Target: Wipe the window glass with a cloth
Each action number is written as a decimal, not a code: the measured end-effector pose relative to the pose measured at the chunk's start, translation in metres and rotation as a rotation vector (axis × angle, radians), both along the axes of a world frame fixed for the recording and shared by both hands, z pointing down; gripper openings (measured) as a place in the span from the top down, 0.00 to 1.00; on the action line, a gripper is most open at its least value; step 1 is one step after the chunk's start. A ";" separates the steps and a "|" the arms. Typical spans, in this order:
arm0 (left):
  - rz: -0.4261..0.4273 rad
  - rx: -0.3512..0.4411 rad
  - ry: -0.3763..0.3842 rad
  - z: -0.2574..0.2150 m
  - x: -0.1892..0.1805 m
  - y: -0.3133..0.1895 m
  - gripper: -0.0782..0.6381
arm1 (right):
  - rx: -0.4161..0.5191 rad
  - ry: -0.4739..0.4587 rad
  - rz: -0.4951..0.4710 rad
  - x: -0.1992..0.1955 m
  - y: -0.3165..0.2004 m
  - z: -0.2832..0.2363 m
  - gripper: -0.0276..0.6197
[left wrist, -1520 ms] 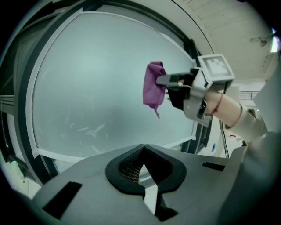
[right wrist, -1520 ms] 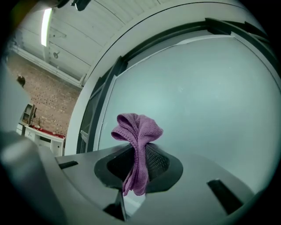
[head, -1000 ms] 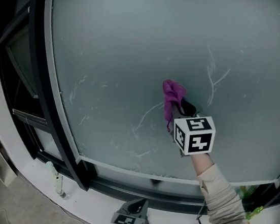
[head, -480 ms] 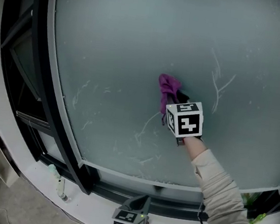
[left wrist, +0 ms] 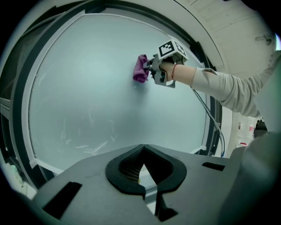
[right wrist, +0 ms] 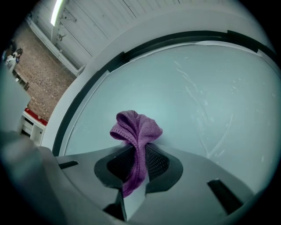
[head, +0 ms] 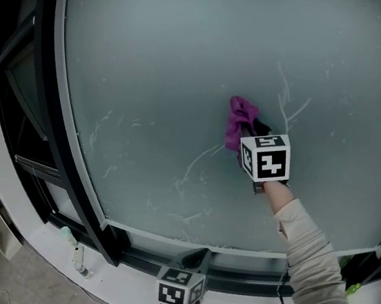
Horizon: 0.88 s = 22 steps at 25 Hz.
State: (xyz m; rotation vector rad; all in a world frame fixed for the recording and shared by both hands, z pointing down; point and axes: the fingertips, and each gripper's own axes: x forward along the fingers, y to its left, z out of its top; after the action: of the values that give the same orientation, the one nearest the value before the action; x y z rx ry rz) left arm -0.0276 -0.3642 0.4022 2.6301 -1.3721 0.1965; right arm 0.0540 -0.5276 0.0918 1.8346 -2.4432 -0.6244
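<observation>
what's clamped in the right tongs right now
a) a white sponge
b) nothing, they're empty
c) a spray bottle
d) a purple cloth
d: the right gripper view shows the purple cloth pinched between the right tongs, with its bunched end against the window glass.

Cloth (right wrist: 136,129): purple knit fabric, fuzzy, matt. Glass (head: 174,62): frosted, dull, smeared with pale streaks. Frame (head: 50,81): black, smooth, slight sheen. Right tool (right wrist: 139,156) and left tool (left wrist: 142,151): grey matt plastic shells. Their black pads (right wrist: 156,163) have a fine mesh texture. Sleeve (head: 314,268): beige woven cloth. Wall (right wrist: 44,74): rough red brick.
</observation>
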 end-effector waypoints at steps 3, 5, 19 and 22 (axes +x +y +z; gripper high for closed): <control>0.016 0.007 -0.004 -0.005 0.009 -0.004 0.88 | 0.006 0.007 0.041 0.029 0.005 0.000 0.87; 0.028 0.015 -0.004 -0.009 0.015 -0.007 0.88 | 0.008 0.006 0.072 0.050 0.009 -0.001 0.87; 0.080 0.048 -0.010 -0.021 0.050 -0.015 0.88 | 0.006 0.027 0.288 0.185 0.039 -0.002 0.87; 0.095 0.054 -0.009 -0.023 0.057 -0.016 0.88 | 0.003 0.029 0.340 0.215 0.045 -0.002 0.87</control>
State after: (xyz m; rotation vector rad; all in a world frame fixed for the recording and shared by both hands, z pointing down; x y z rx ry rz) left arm 0.0293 -0.3799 0.3793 2.7447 -1.2730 0.1868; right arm 0.2694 -0.4824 0.0901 2.1527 -2.0390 -0.6222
